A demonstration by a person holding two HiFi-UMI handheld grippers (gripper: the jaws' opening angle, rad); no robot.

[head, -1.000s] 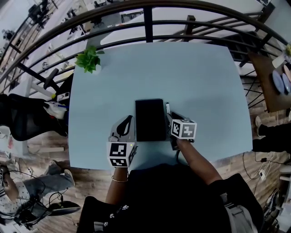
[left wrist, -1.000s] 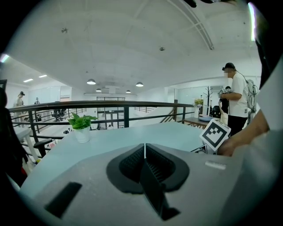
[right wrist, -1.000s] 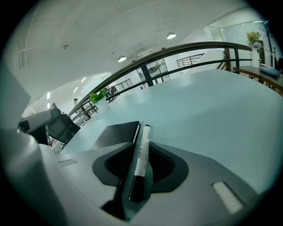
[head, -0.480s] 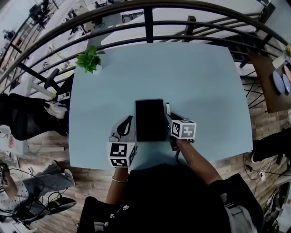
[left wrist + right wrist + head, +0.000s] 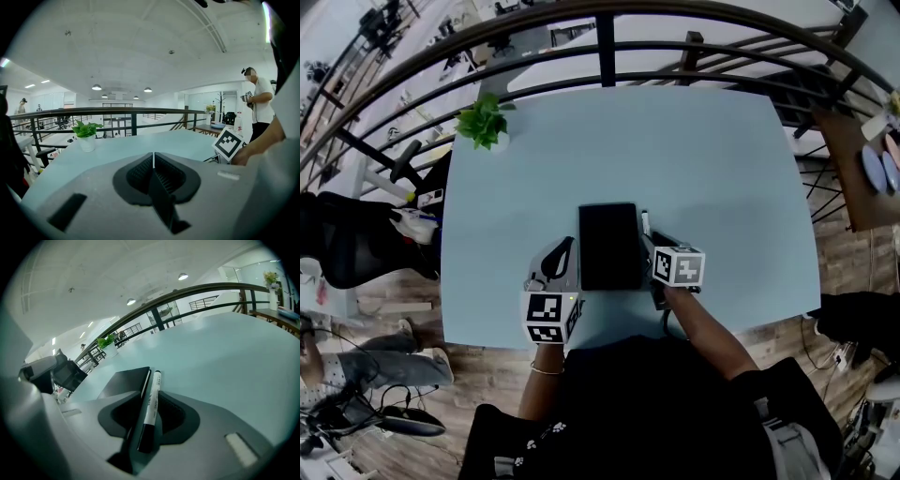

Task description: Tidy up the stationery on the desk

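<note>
A black notebook [image 5: 609, 247] lies flat near the front of the pale blue desk [image 5: 694, 150]. My left gripper [image 5: 565, 251] rests on the desk just left of the notebook, jaws pressed together with nothing between them [image 5: 153, 159]. My right gripper [image 5: 654, 246] sits against the notebook's right edge, shut on a white marker pen [image 5: 154, 385] with a black cap. The pen's tip [image 5: 646, 222] pokes out ahead of the jaws, alongside the notebook [image 5: 124, 382].
A small potted plant [image 5: 485, 122] stands at the desk's far left corner. A dark railing [image 5: 606, 47] runs behind the desk. A black chair [image 5: 356, 239] is off the left edge. A person [image 5: 258, 103] stands far right.
Both grippers, the notebook and the pen hold still. Only people on the floor beyond the desk's edges have shifted.
</note>
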